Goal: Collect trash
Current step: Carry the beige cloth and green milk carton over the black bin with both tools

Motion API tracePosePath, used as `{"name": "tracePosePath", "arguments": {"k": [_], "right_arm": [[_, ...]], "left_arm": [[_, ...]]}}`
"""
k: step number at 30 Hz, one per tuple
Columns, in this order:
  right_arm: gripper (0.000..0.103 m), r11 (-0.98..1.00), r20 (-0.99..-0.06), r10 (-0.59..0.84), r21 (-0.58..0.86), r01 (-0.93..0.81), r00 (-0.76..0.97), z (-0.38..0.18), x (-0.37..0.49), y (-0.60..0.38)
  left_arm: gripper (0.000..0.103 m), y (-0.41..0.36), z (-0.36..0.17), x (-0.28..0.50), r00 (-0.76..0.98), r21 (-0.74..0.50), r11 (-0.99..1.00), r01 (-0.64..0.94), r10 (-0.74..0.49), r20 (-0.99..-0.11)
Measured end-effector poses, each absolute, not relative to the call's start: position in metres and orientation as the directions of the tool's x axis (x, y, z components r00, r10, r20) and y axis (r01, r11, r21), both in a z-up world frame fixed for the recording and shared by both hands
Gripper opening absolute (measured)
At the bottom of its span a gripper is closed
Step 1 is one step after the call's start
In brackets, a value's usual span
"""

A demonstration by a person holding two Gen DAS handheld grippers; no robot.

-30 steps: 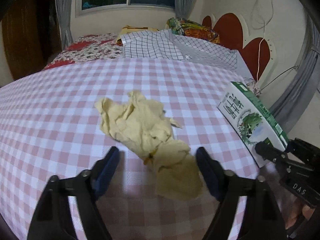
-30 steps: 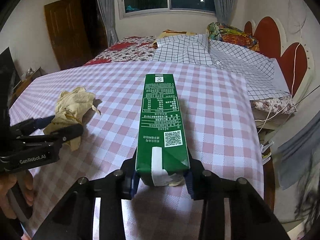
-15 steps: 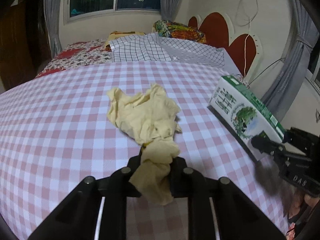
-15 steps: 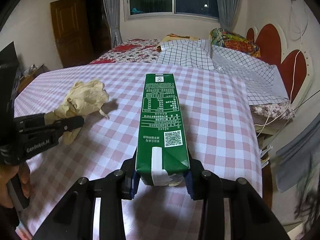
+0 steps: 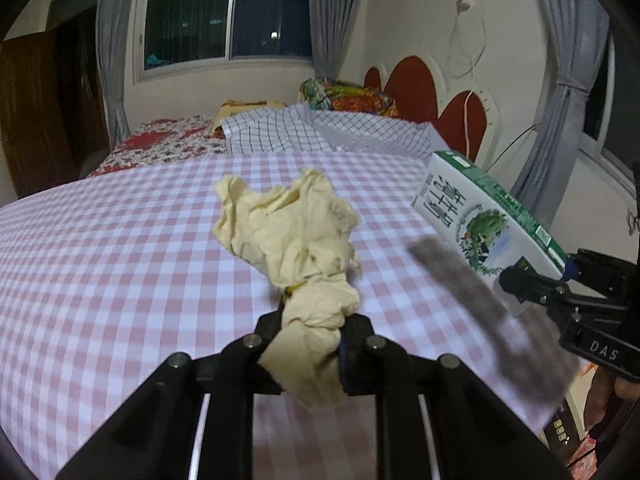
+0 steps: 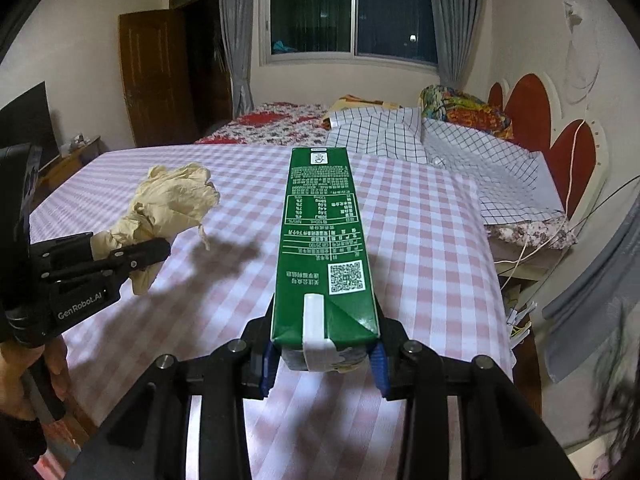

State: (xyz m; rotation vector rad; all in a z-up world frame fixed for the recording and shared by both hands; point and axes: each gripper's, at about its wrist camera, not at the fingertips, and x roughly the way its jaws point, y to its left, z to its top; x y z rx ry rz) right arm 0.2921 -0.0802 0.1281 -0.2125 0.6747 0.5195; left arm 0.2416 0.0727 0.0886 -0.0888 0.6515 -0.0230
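While the left gripper [image 5: 310, 336] pinches a crumpled yellowish paper wad [image 5: 292, 236] above the pink-checked tablecloth [image 5: 120, 240], the right gripper [image 6: 324, 356] clamps a green rectangular milk carton [image 6: 324, 240]. Both items hang clear of the cloth.

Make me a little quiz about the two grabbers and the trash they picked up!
1. True or false: the left gripper is shut on the crumpled yellow paper.
2. What does the right gripper hold? A) a bottle B) the green carton C) a sock
3. Fill in: the pink checked cloth lies ___ both pieces of trash.

Key: 1 true. 2 B. 3 below; both are lifted clear, with shadows on the cloth.
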Motion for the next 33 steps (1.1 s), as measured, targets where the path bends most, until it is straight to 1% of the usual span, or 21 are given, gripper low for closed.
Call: {"name": "tracePosePath", "arguments": {"k": [4, 9, 18, 25, 33], "right_arm": [[0.039, 0.859, -0.614, 0.374, -0.052, -0.509, 0.695, 0.136, 0.254, -0.092], [0.039, 0.868, -0.593, 0.369, -0.056, -0.494, 0.716, 0.140, 0.217, -0.106], [0.039, 0.894, -0.556, 0.303, -0.115, -0.433, 0.774, 0.138, 0.166, -0.135], [0.039, 0.924, -0.547, 0.262, -0.095, -0.370, 0.795, 0.133, 0.145, -0.174], [0.040, 0.959, -0.552, 0.202, -0.056, -0.278, 0.809, 0.122, 0.124, -0.228]], "left_arm": [[0.019, 0.065, 0.093, 0.210, 0.819, -0.066, 0.998, 0.003, -0.040, -0.572], [0.019, 0.055, 0.095, 0.178, 0.833, -0.065, 0.997, 0.031, -0.062, -0.550], [0.019, 0.039, 0.091, 0.147, 0.840, -0.063, 0.996, 0.070, -0.093, -0.534], [0.019, 0.016, 0.084, 0.135, 0.842, -0.072, 0.990, 0.119, -0.139, -0.522], [0.019, -0.037, 0.083, 0.133, 0.833, -0.053, 0.974, 0.218, -0.214, -0.510]]}}
